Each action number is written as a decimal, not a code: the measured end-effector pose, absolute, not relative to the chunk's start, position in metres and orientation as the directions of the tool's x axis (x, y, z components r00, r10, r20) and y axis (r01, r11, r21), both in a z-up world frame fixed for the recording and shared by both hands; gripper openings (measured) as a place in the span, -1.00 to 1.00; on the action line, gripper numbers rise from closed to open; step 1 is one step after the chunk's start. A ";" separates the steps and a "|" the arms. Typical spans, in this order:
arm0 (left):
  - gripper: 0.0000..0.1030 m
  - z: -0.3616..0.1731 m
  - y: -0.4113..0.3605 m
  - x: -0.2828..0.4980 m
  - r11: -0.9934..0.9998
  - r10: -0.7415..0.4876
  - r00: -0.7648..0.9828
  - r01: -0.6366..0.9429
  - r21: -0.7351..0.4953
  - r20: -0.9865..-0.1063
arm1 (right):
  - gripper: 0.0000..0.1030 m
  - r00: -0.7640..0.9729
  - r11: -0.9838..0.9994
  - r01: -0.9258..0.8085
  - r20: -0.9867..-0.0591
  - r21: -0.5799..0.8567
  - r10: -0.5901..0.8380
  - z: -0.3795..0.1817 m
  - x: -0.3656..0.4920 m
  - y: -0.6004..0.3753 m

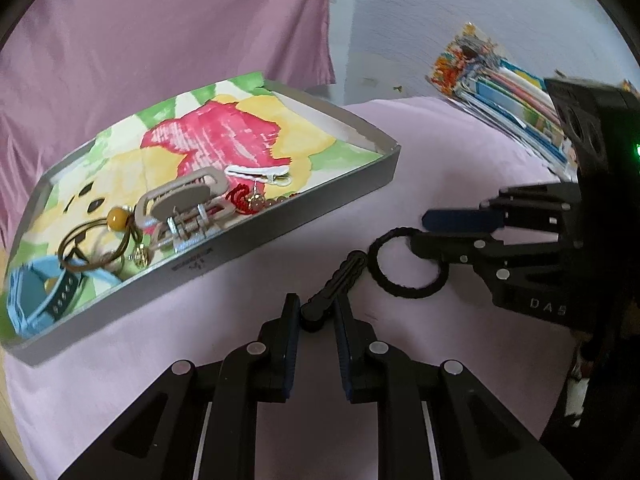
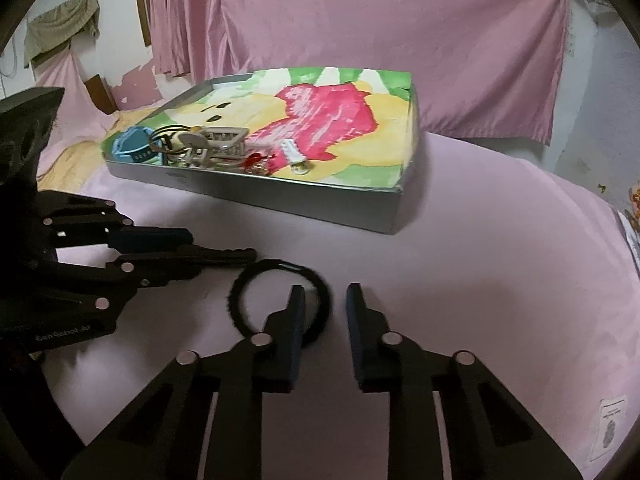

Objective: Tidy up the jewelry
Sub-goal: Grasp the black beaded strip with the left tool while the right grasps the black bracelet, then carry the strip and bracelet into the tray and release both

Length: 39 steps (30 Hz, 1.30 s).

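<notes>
A black hair clip (image 1: pixel 335 285) lies on the pink cloth, its near end between the fingers of my left gripper (image 1: pixel 318 312), which is open around it. The clip also shows in the right wrist view (image 2: pixel 224 257). A black hair tie (image 1: pixel 406 261) lies beside it. My right gripper (image 2: pixel 325 300) is open, its left finger over the tie's ring (image 2: pixel 276 300). The grey tray (image 1: pixel 304 222) with a colourful liner holds a blue watch (image 1: pixel 36 300), a brown hair tie with a yellow bead (image 1: pixel 116 216), a grey claw clip (image 1: pixel 188 204), a white clip (image 1: pixel 260 172) and red beads (image 1: pixel 240 200).
A pink cloth (image 2: pixel 480 280) covers the surface and hangs behind as a backdrop. A stack of colourful books (image 1: pixel 508 92) lies at the right edge. The tray (image 2: pixel 320 200) sits beyond both grippers.
</notes>
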<state>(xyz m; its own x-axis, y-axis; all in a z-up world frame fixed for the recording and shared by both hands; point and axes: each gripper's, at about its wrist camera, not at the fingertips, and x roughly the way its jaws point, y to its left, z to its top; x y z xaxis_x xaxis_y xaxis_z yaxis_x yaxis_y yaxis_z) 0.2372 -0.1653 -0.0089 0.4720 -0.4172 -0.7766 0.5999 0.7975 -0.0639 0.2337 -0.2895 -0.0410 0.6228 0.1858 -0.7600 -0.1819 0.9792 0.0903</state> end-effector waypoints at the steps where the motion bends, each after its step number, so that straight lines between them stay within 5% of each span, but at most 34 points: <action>1: -0.69 -0.009 -0.163 0.236 0.804 -0.422 0.472 0.589 -0.079 -0.774 | -0.86 0.621 0.977 -0.186 -0.759 0.100 0.196 -0.041 0.233 -0.289; 24: -0.69 0.045 -0.088 0.230 0.921 -0.384 0.712 0.339 -0.191 -0.587 | -0.91 0.781 0.963 -0.211 -0.564 0.166 0.269 0.014 0.221 -0.271; 30: -0.69 0.053 -0.071 0.259 0.948 -0.318 0.752 0.252 -0.194 -0.578 | -0.91 0.828 0.963 -0.183 -0.497 0.200 0.260 0.028 0.252 -0.272; 39: -0.69 0.048 -0.061 0.322 0.972 -0.233 0.723 0.148 -0.185 -0.650 | -0.91 0.796 0.964 -0.139 -0.554 0.225 0.244 0.010 0.322 -0.264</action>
